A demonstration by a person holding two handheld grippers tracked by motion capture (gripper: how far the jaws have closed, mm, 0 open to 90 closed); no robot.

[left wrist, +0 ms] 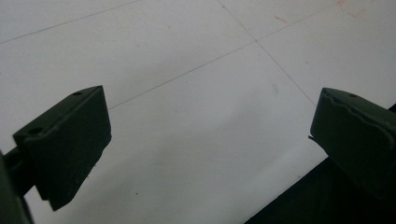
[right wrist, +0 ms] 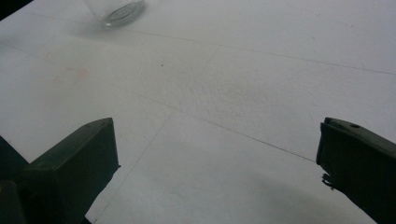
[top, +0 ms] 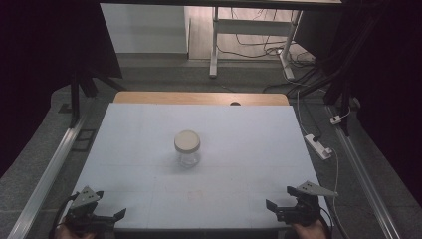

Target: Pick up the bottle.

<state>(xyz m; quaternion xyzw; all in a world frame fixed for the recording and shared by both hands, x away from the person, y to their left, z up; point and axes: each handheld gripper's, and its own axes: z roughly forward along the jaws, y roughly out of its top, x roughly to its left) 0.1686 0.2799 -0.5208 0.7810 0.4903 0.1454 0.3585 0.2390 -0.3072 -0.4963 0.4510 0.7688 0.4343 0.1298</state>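
While the jar's lid (top: 187,141) shows from above, its base (right wrist: 117,10) shows rightward.

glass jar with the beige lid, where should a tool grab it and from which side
Grip the clear glass jar with the round beige lid around its body below the lid, coming in level from the near side. It stands upright and alone mid-table, so its round wall is free all round. Both tools are open.
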